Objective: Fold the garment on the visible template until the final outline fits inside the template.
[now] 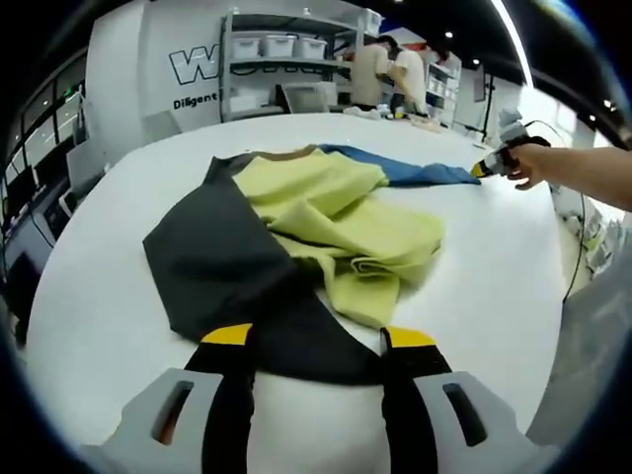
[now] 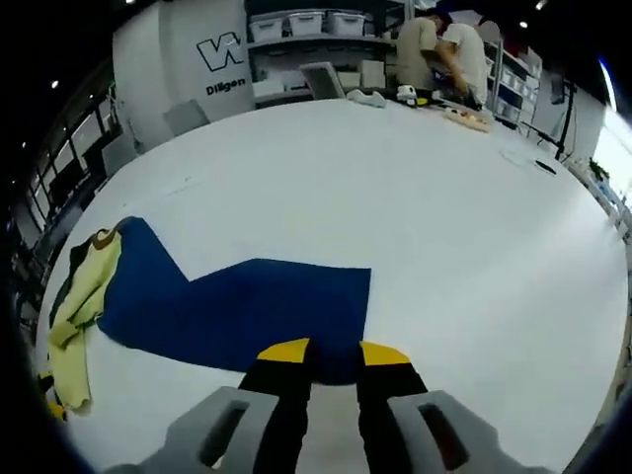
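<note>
We hold our left gripper wide over the crumpled black, yellow and blue garment; our right gripper pinches its blue sleeve.

Your broad white table lies bare beyond the blue sleeve, so you can pass freely there. The crumpled garment fills the middle before the left gripper. Small clutter and two people stand along the far edge.

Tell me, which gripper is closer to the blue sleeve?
Right. The right gripper sits at the blue sleeve's end edge; the left gripper is at the garment's dark part, far across from it.
</note>
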The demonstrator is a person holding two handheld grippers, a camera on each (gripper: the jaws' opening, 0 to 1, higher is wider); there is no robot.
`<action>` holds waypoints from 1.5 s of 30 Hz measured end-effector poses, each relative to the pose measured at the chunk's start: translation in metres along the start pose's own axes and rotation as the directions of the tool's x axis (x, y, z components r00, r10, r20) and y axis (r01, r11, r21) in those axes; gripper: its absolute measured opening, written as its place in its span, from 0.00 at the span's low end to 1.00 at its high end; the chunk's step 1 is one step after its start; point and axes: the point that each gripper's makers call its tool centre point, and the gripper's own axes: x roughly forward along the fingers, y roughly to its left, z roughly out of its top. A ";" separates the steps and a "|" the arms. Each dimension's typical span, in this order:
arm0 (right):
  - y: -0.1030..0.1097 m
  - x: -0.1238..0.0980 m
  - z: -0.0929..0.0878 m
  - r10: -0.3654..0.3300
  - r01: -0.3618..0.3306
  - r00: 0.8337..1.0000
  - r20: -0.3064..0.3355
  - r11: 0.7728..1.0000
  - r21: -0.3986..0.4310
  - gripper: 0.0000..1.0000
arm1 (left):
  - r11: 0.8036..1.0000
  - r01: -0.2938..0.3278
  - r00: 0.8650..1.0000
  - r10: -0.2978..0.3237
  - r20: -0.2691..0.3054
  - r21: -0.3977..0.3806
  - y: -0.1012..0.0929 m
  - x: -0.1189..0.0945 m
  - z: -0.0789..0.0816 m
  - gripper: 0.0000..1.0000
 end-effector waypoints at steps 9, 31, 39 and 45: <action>-0.006 -0.001 -0.007 -0.030 0.030 1.000 0.000 0.997 -0.067 0.00 | 1.000 -0.005 1.000 0.005 0.000 0.000 0.000 0.000 -0.001 0.46; 0.012 -0.091 -0.042 -0.046 0.055 0.997 0.066 0.988 -0.142 0.00 | 1.000 0.000 1.000 0.000 -0.019 0.000 -0.003 -0.001 -0.001 0.47; -0.003 -0.078 -0.079 -0.058 0.052 0.997 -0.053 0.994 -0.093 0.00 | 1.000 0.005 1.000 -0.005 -0.025 -0.007 -0.004 -0.002 -0.001 0.46; -0.016 -0.094 -0.047 -0.080 0.083 0.994 0.079 0.996 -0.037 0.01 | 1.000 0.005 1.000 -0.005 -0.025 -0.007 -0.003 -0.002 -0.001 0.46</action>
